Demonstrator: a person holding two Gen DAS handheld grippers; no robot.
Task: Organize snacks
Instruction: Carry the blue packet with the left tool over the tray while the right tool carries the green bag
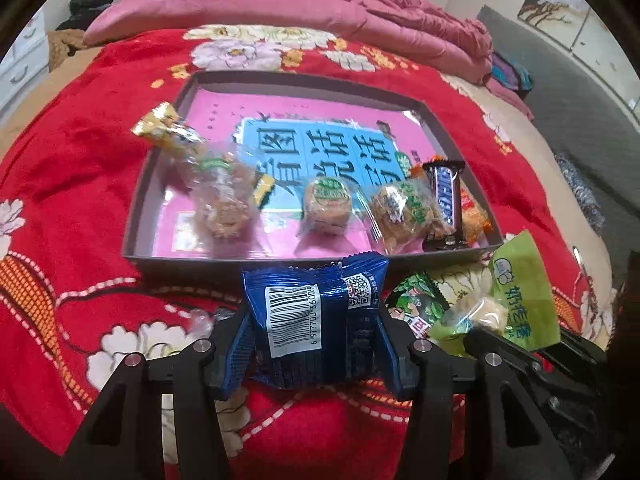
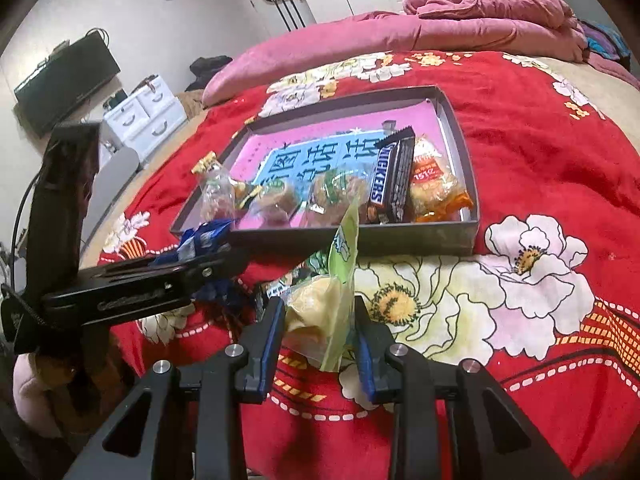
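From the left wrist we see our left claw (image 1: 316,344) clamped on a blue snack packet (image 1: 312,316), held above the red flowered bed (image 1: 72,184) just before the near wall of the grey tray (image 1: 136,200), where wrapped pastries (image 1: 326,208) and a Snickers bar (image 1: 444,200) lie along the near edge. From the right wrist, our right claw (image 2: 320,340) pinches a green snack packet (image 2: 324,300) over the bed, near the tray's (image 2: 460,236) near wall; the left claw (image 2: 224,268) hangs beside it.
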